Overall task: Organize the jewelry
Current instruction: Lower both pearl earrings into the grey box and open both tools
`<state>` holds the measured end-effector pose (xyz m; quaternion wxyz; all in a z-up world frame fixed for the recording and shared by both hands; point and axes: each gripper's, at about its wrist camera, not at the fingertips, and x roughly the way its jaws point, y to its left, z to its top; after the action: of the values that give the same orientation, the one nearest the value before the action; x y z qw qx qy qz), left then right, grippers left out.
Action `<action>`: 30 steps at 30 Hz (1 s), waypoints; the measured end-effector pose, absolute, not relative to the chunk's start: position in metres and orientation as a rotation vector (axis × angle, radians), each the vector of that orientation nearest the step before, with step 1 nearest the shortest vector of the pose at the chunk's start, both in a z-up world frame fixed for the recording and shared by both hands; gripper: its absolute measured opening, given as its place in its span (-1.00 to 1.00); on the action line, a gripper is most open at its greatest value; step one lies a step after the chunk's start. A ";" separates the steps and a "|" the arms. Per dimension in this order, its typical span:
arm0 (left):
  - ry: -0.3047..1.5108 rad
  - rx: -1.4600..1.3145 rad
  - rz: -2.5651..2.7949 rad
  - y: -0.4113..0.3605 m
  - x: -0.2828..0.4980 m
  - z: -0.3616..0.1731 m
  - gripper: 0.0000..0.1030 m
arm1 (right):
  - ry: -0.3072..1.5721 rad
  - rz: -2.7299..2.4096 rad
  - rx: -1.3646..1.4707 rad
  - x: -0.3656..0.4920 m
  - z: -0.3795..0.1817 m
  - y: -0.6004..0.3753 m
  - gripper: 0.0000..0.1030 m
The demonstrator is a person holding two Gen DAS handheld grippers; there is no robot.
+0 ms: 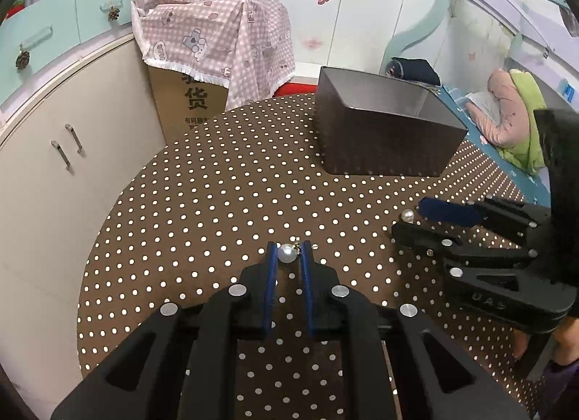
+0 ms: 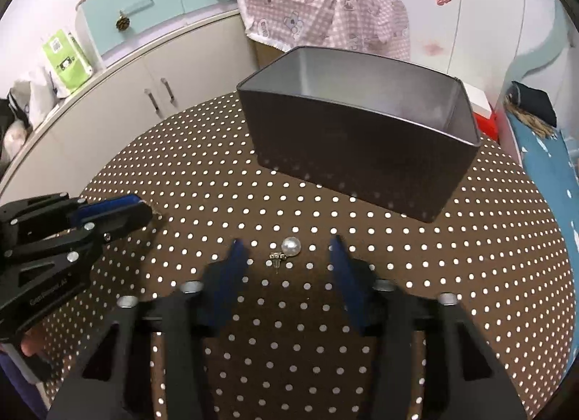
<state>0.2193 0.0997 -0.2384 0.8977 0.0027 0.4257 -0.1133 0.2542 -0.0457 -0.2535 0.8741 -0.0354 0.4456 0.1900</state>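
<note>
Left wrist view
My left gripper [image 1: 288, 251]: jaws drawn narrow, the blue pads pressing on a white round pearl earring [image 1: 287, 252] with a small metal fitting, low against the brown white-dotted tablecloth [image 1: 217, 184].
Its place: well short of the dark open-topped metal tin [image 1: 380, 152], nearer me and to the tin's left.
The lie that matters: from this pearl the tin is ahead and to the right; I judge this pearl must go up and over the tin's near wall.
Second pearl [image 1: 408, 216]: just beside the blue tip of my right gripper [image 1: 412, 219], which reaches in from the right edge.

Right wrist view
My right gripper [image 2: 286, 250]: jaws half wide, neither pad touching anything.
Second pearl earring [image 2: 291, 247]: flat on the tablecloth [image 2: 217, 202] between my pads, short of the tin [image 2: 362, 152] and near its front wall.
Its long axis: pearl to the right, small silver stud and post [image 2: 278, 257] to the left, running roughly across my jaws.
Nearer hand: the right, I judge; the left gripper [image 2: 144, 211] is off at the left edge.
Look: glossy, tiny, likely to roll.
</note>
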 end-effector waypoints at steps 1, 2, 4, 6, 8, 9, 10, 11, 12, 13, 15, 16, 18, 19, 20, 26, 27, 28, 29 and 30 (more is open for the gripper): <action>0.882 0.001 -0.239 0.099 0.219 -0.238 -0.78 | 0.928 0.388 -0.089 0.254 -0.254 -0.045 -0.38; 0.882 -0.001 -0.241 0.099 0.220 -0.238 -0.78 | 0.926 0.385 -0.096 0.254 -0.254 -0.046 -0.57; 0.881 -0.004 -0.244 0.098 0.220 -0.237 -0.78 | 0.932 0.388 -0.090 0.254 -0.254 -0.049 -0.70; 0.878 -0.003 -0.247 0.096 0.221 -0.236 -0.78 | 0.939 0.397 -0.085 0.255 -0.253 -0.053 -0.71; 0.874 -0.010 -0.256 0.094 0.220 -0.233 -0.78 | 0.935 0.395 -0.088 0.253 -0.251 -0.056 -0.72; 0.871 -0.012 -0.261 0.093 0.221 -0.231 -0.78 | 0.937 0.397 -0.081 0.253 -0.250 -0.058 -0.72; 0.867 -0.012 -0.266 0.091 0.221 -0.229 -0.78 | 0.932 0.397 -0.077 0.252 -0.248 -0.060 -0.72; 0.863 -0.013 -0.273 0.090 0.221 -0.226 -0.78 | 0.924 0.395 -0.076 0.251 -0.245 -0.062 -0.72; 0.858 -0.013 -0.275 0.088 0.221 -0.224 -0.78 | 0.920 0.398 -0.071 0.250 -0.241 -0.064 -0.72; 0.853 -0.010 -0.277 0.087 0.222 -0.221 -0.78 | 0.910 0.399 -0.066 0.247 -0.238 -0.067 -0.72; 0.837 -0.008 -0.287 0.082 0.222 -0.212 -0.78 | 0.892 0.400 -0.063 0.245 -0.228 -0.072 -0.72; 0.828 -0.008 -0.294 0.080 0.223 -0.208 -0.78 | 0.879 0.400 -0.059 0.243 -0.222 -0.075 -0.72; 0.806 0.000 -0.303 0.075 0.224 -0.197 -0.78 | 0.852 0.399 -0.056 0.241 -0.210 -0.080 -0.72; 0.797 0.004 -0.306 0.073 0.222 -0.194 -0.78 | 0.838 0.397 -0.052 0.241 -0.202 -0.083 -0.72; 0.787 0.009 -0.309 0.070 0.223 -0.190 -0.78 | 0.825 0.395 -0.050 0.240 -0.197 -0.086 -0.72; 0.735 0.039 -0.325 0.051 0.232 -0.162 -0.78 | 0.775 0.380 -0.026 0.248 -0.170 -0.105 -0.72; 0.727 0.045 -0.323 0.048 0.234 -0.158 -0.78 | 0.769 0.379 -0.020 0.252 -0.166 -0.105 -0.72; 0.719 0.051 -0.326 0.045 0.237 -0.154 -0.78 | 0.765 0.378 -0.015 0.254 -0.163 -0.107 -0.72; 0.711 0.055 -0.327 0.043 0.239 -0.150 -0.78 | 0.758 0.377 -0.012 0.256 -0.160 -0.109 -0.72; 0.705 0.059 -0.326 0.040 0.242 -0.147 -0.78 | 0.750 0.375 -0.011 0.259 -0.157 -0.111 -0.72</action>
<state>0.2423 0.0401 -0.1469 0.9251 0.0287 0.3436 -0.1591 0.2587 -0.1111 -0.1572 0.9133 -0.0051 0.3642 0.1822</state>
